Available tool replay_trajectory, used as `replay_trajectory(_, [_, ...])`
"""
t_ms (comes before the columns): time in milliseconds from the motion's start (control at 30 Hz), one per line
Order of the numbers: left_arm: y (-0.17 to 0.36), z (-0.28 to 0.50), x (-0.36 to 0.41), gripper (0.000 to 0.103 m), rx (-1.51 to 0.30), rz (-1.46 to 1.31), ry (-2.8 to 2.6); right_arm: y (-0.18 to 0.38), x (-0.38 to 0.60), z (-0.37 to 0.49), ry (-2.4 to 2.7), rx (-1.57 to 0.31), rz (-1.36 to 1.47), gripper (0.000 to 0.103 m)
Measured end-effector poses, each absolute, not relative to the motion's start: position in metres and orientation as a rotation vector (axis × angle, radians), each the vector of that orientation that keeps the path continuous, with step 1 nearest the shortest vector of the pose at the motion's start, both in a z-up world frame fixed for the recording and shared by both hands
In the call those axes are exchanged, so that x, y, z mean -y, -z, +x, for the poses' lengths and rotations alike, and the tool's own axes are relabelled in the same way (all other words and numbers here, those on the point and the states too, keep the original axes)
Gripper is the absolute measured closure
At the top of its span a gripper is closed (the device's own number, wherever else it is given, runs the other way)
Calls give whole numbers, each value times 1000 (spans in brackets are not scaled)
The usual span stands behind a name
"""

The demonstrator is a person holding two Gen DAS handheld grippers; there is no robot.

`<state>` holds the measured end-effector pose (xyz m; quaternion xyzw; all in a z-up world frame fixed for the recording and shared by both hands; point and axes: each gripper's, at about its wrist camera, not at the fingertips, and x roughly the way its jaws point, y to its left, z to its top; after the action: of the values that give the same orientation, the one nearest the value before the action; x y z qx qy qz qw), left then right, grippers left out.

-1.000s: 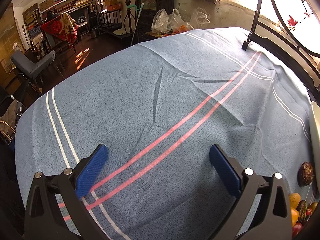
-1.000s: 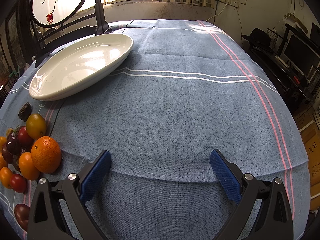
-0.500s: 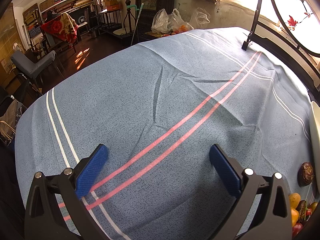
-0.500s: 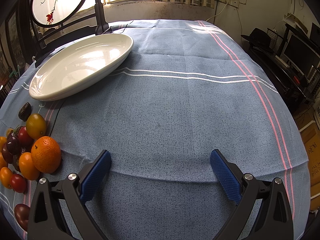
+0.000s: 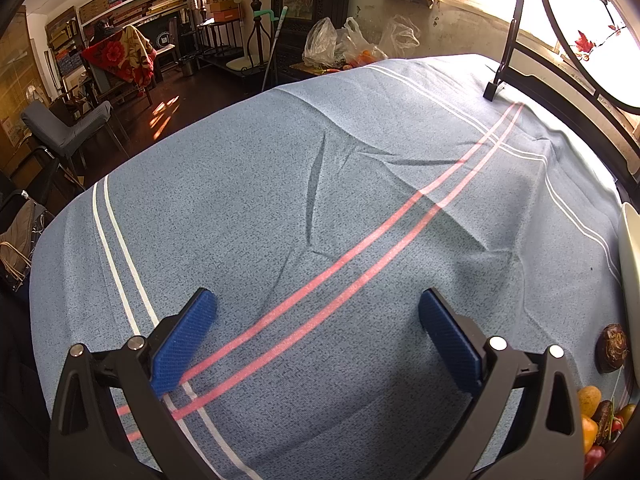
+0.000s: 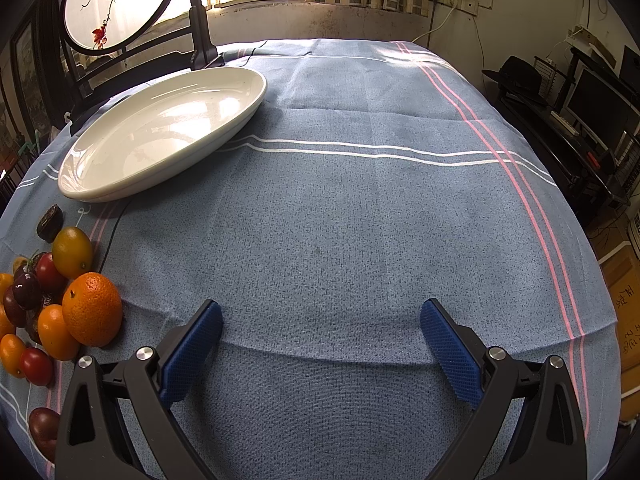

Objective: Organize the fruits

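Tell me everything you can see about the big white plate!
The white plate is a long, shallow oval dish, smooth and glossy like glazed ceramic, with window light shining off its inside. It is empty. It lies flat on the blue striped tablecloth, at the far left of the right wrist view, below the round painted screen. The fruit pile lies nearer, not touching it. Neither gripper touches it.

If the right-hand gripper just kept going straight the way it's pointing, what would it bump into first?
Probably only the blue tablecloth. The right gripper is open and aimed over bare cloth; the white plate and the pile of fruit sit well to its left. Depth is hard to judge through the fisheye.
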<state>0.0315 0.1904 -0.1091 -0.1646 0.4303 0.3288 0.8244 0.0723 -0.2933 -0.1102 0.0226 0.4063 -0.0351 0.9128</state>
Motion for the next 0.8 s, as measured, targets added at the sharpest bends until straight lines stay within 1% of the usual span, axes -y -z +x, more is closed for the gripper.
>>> replay_trajectory(233, [107, 34, -195, 4, -936, -345, -660, 110, 294, 72, 72, -837, 47, 3])
replay_trajectory(367, [106, 43, -208, 4, -1014, -249, -473, 110, 293, 72, 72, -837, 46, 3])
replay_trajectory(567, [107, 49, -215, 4, -1029, -106, -260, 110, 293, 72, 72, -837, 47, 3])
replay_trajectory(700, [104, 61, -208, 4, -1014, 65, -132, 110, 293, 72, 74, -837, 44, 3])
replay_trajectory(800, [104, 67, -214, 4, -1010, 71, -51, 111, 294, 72, 75, -837, 43, 3])
